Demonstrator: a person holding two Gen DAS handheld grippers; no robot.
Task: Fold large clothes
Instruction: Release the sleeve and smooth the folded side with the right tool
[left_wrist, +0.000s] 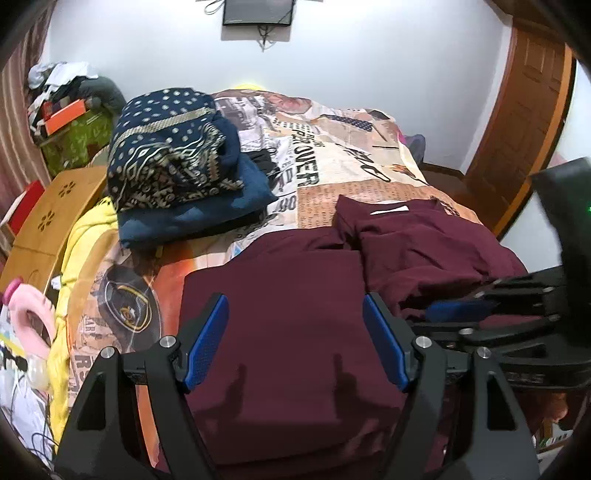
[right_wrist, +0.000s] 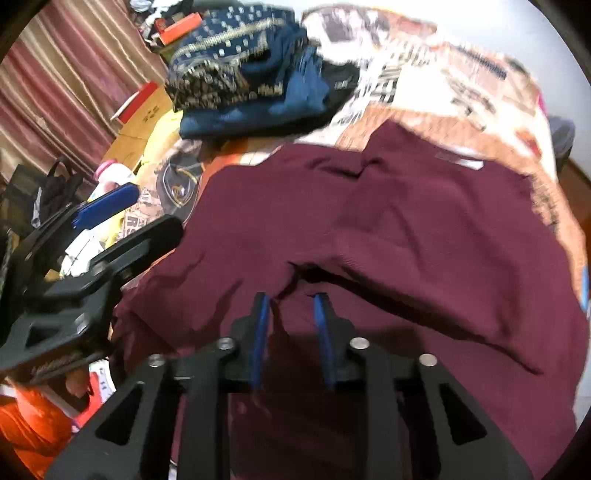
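Maroon garment (right_wrist: 388, 221) spread on the printed bedspread (left_wrist: 332, 155), its folded edge bunched just ahead of the right gripper (right_wrist: 293, 306); fingers slightly apart, cloth between them, not clamped. Left gripper (left_wrist: 295, 325) hovers wide apart over the flat panel, holding nothing. Right hand is nearer the loose fold, which runs crosswise to its fingers.

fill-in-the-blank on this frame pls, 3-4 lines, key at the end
1. The garment being folded on the printed bedsheet is ____ in colour.
2. The dotted dark blue patterned cloth lies on top of a folded plain ____ garment.
3. The left gripper has blue pads and its jaws stand ____.
4. The white label lies at the garment's ____ end.

Missing words: maroon; blue; open; far
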